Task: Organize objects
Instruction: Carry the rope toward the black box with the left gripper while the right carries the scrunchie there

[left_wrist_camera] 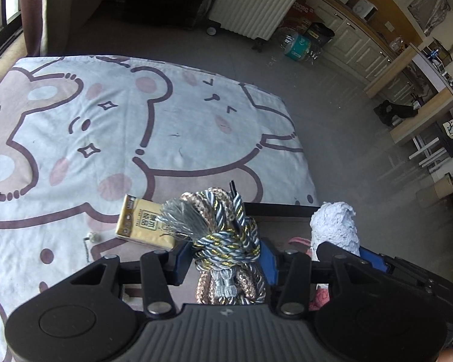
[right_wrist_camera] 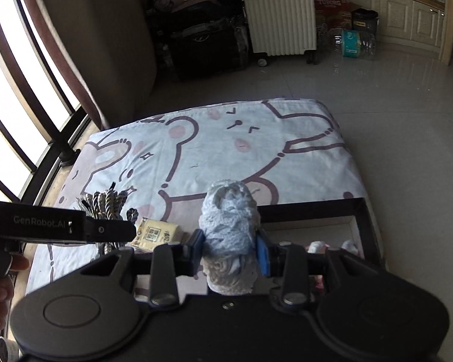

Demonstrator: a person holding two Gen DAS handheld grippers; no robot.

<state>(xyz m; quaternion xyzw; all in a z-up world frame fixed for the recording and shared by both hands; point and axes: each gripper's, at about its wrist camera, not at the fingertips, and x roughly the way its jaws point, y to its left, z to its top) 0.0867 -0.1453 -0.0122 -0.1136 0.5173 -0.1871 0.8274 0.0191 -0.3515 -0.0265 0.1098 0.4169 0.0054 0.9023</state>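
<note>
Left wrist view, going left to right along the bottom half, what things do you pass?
Small bead on a cord → yellow packet → bundle of twisted cords held in the left gripper → white lace roll in the right gripper.

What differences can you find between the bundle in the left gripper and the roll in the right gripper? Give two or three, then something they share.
The rope bundle is twisted cords in grey, gold and tan with a tassel; the lace roll is plain white with a knitted texture. The rope bundle is knotted, the lace roll wound into a rounded lump. Both are soft, each pinched between blue-padded fingers, left gripper and right gripper, above the cartoon-print cloth.
</note>
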